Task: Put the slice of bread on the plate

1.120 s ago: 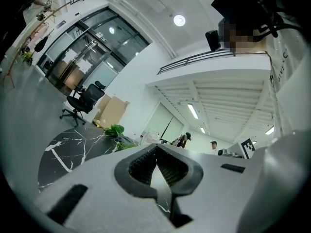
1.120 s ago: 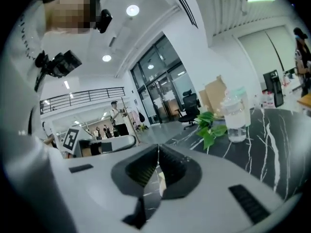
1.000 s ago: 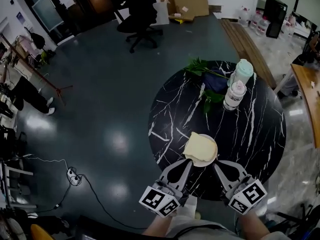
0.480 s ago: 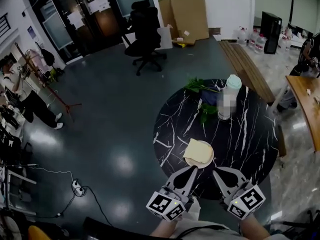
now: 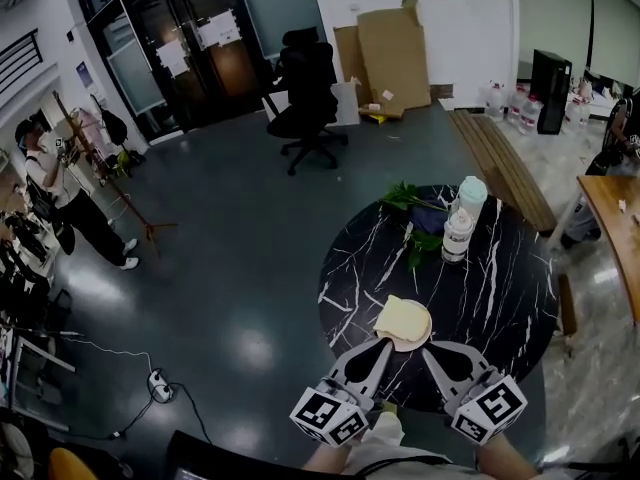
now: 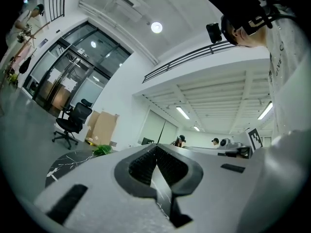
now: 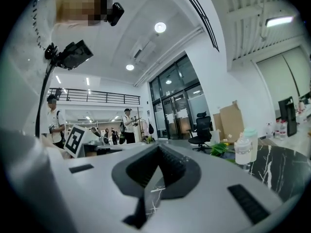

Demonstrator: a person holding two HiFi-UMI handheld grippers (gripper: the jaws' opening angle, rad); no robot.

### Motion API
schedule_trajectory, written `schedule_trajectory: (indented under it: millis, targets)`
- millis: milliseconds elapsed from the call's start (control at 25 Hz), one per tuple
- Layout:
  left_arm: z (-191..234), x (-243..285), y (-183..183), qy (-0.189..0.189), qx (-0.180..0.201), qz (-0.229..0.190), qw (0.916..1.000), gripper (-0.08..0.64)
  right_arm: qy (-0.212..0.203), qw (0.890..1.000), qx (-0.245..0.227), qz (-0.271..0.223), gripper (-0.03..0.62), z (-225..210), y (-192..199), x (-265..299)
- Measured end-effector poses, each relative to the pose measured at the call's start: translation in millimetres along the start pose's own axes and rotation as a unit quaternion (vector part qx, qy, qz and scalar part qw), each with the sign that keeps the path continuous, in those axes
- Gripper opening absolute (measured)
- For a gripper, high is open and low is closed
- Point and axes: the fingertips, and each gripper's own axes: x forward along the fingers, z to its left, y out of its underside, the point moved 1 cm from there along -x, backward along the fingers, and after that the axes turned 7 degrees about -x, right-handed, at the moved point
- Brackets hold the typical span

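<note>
A pale slice of bread (image 5: 398,317) lies on a small round plate (image 5: 420,339) near the front edge of the black marble table (image 5: 500,288). My left gripper (image 5: 384,347) and right gripper (image 5: 429,354) hover side by side just short of the plate, apart from it. Both point toward it. In the left gripper view the left gripper (image 6: 156,148) has its jaws together and holds nothing. In the right gripper view the right gripper (image 7: 157,150) stands the same, shut and empty. Neither gripper view shows the bread.
Two bottles (image 5: 458,231) and green leaves (image 5: 405,197) stand at the table's far side. Beyond it are an office chair (image 5: 305,93) and cardboard (image 5: 390,53). A person (image 5: 60,183) stands at the left. A power strip (image 5: 158,383) with its cable lies on the floor.
Both grippers have risen and drawn back a little from the plate. The table looks smaller and farther off, and the bread has stayed on the plate.
</note>
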Motion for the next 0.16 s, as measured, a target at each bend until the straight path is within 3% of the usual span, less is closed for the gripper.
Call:
schedule_trajectory:
  millis: [160]
  targets:
    - [3.4, -0.3, -1.6, 0.0, -0.001, 0.003, 1.0, 0.008, -0.004, 1.0, -0.005, 0.009, 0.009, 2.6, 1.2, 3.8]
